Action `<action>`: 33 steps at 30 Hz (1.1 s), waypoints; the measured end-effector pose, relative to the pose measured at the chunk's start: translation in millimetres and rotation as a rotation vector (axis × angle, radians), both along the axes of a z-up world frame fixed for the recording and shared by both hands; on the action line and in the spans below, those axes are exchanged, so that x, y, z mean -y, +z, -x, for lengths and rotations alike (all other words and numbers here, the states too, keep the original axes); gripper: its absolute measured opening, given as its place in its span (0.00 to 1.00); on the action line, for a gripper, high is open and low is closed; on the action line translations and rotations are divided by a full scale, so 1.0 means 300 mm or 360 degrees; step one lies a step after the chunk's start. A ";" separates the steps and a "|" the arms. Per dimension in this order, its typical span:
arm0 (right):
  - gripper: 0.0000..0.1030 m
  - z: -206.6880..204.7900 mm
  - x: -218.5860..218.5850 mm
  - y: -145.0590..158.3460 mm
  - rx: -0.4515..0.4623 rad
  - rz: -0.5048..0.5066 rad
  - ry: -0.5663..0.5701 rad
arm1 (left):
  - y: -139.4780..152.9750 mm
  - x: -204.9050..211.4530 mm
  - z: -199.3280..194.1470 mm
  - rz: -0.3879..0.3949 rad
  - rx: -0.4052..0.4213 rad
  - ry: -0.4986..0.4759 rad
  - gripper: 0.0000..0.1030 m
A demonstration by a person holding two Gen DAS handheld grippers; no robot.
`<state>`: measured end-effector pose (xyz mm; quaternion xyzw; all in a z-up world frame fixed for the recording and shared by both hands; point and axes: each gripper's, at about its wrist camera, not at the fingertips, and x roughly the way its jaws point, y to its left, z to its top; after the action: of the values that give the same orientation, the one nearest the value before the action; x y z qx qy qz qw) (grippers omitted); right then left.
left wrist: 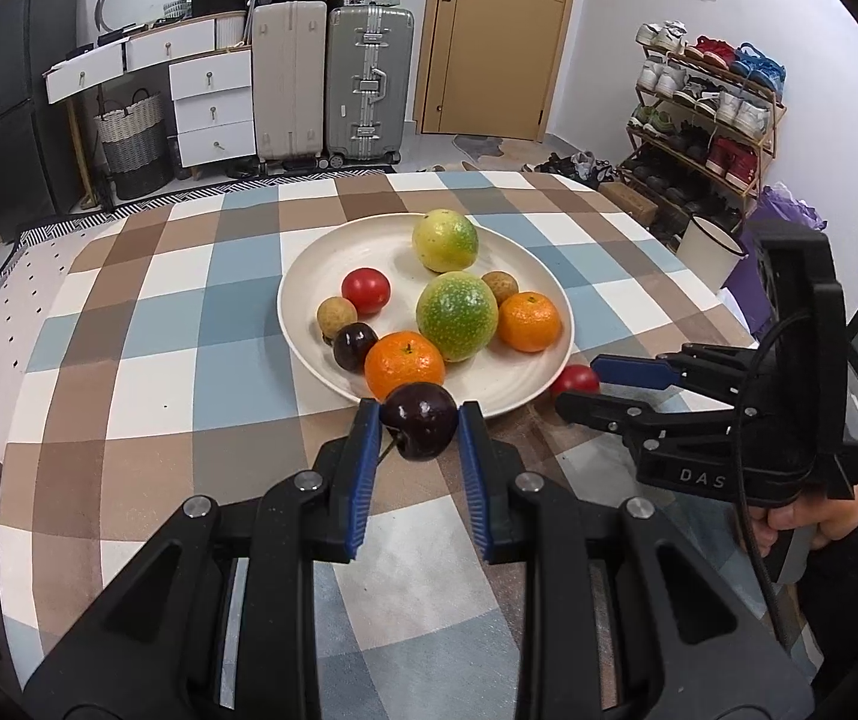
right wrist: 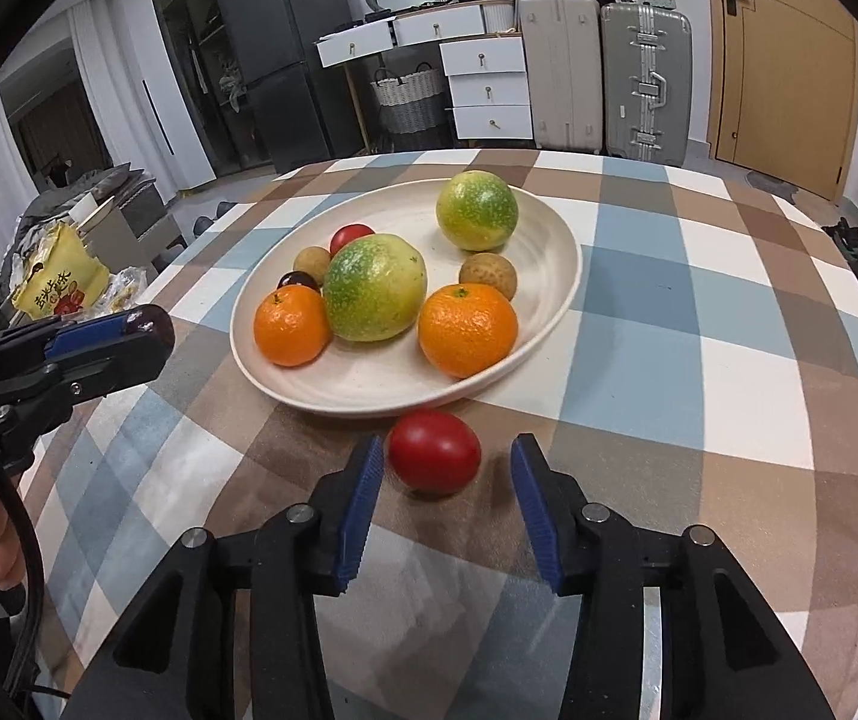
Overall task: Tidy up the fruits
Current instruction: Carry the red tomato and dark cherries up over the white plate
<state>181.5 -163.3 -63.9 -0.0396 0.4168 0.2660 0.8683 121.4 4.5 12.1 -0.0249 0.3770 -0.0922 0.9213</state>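
Left tool point(left wrist: 420, 420) clenched on a dark purple round plum point(left wrist: 419, 427), held just short of the 6 o'clock rim of the cream round plate point(left wrist: 333, 252). Plate already carried two oranges, two green-yellow mottled fruits, a red tomato, two tan longans and another dark plum.

Right tool point(right wrist: 444, 462) released, pads straddling a small red glossy tomato point(right wrist: 434, 451) lying on the checked-cloth worktop point(right wrist: 699, 330), just outside the plate rim; left pad near the skin, right pad apart.

Risks, as judged: uneven closing could roll the tomato away. The plum, dropped at the crowded near edge, might knock the nearest orange point(left wrist: 405, 363) or bounce off the rim.
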 end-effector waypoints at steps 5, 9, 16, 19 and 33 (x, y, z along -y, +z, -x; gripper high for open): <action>0.31 -0.016 -0.030 -0.013 -0.0024 0.0037 0.0038 | -0.005 -0.009 -0.022 0.0007 -0.0004 0.0011 0.23; 0.31 0.006 -0.028 0.000 0.0005 0.0012 0.0069 | -0.006 -0.013 -0.046 0.0011 0.0001 0.0012 0.23; 0.31 0.027 0.007 0.086 0.0102 -0.0095 0.0073 | 0.007 -0.018 -0.084 0.0027 0.0029 0.0021 0.23; 0.31 0.025 0.017 0.126 0.0144 -0.0127 0.0068 | 0.020 -0.018 -0.100 0.0027 0.0047 0.0022 0.23; 0.31 -0.048 0.037 0.232 0.0218 -0.0283 0.0011 | 0.064 -0.031 -0.209 0.0004 0.0109 0.0041 0.23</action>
<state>195.7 -174.4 5.6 0.0181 0.3311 0.3018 0.8939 184.1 13.7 31.2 -0.0278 0.3447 -0.0817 0.9347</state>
